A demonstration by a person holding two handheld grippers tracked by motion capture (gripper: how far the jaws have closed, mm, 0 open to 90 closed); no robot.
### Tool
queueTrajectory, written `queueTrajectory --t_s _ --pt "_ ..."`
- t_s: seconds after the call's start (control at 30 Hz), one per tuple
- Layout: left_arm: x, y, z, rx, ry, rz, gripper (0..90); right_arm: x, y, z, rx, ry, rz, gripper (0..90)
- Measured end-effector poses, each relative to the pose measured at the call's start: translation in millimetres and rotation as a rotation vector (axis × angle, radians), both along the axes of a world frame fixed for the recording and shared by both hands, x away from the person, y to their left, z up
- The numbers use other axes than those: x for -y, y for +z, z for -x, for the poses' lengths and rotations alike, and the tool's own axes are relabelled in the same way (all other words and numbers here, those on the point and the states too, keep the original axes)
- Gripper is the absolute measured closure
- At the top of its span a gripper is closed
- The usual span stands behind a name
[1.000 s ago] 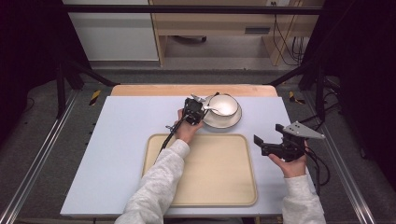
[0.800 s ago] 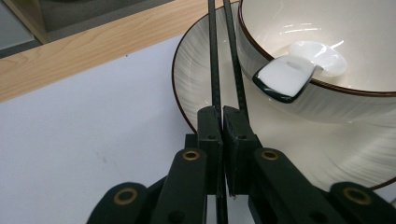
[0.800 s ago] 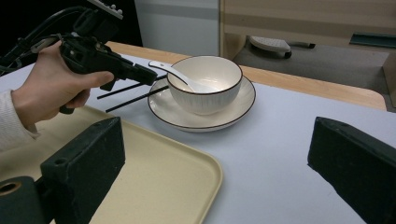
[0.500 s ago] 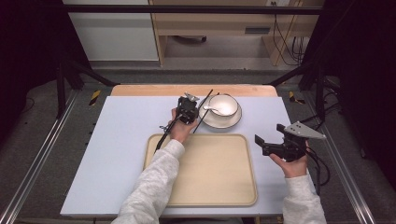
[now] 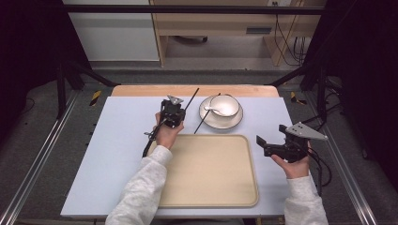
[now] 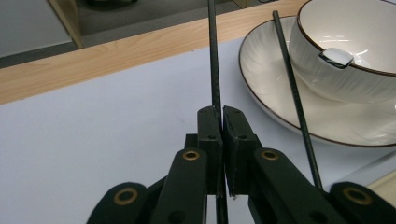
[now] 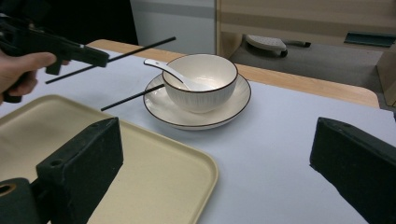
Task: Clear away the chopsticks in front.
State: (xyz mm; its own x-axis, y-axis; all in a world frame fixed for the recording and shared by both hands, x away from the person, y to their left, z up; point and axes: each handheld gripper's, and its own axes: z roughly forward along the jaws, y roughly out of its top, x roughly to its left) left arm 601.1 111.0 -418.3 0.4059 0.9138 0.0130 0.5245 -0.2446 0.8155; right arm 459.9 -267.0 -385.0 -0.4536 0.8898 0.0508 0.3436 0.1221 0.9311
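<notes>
Chopstick (image 6: 214,56) is clamped in the closed left gripper (image 6: 222,119), long axis running straight out from the jaws toward the table's far edge, just left of the plate (image 5: 208,121); right gripper (image 5: 270,146) gapes idle.

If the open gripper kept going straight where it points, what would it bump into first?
Probably the bowl on its plate. The right gripper points across bare table toward them, though depth is hard to judge.

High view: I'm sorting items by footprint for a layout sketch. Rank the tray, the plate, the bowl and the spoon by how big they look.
Largest to smallest:
1. tray
2. plate
3. bowl
4. spoon
</notes>
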Motion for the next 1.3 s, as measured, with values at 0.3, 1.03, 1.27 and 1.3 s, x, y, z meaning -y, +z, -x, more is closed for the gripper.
queueTrajectory --t_s 0.3,1.03,1.27,1.3 --pt "-22.5 12.8 33.8 0.057 0.058 0.012 86.2 -0.8 -0.6 0.3 -0.004 0.002 -0.001 2.8" --pt "-48.5 8.7 141.4 0.133 0.198 0.079 86.2 -1.5 -2.4 1.5 -0.01 0.009 -0.011 3.1" --pt "-57.8 -7.9 171.9 0.126 0.247 0.116 86.2 -1.7 -2.5 2.3 -0.01 0.014 -0.013 3.2" --pt "-60.1 -14.1 179.4 0.113 0.255 0.125 86.2 -2.4 -3.0 2.3 -0.011 0.016 -0.009 3.2"
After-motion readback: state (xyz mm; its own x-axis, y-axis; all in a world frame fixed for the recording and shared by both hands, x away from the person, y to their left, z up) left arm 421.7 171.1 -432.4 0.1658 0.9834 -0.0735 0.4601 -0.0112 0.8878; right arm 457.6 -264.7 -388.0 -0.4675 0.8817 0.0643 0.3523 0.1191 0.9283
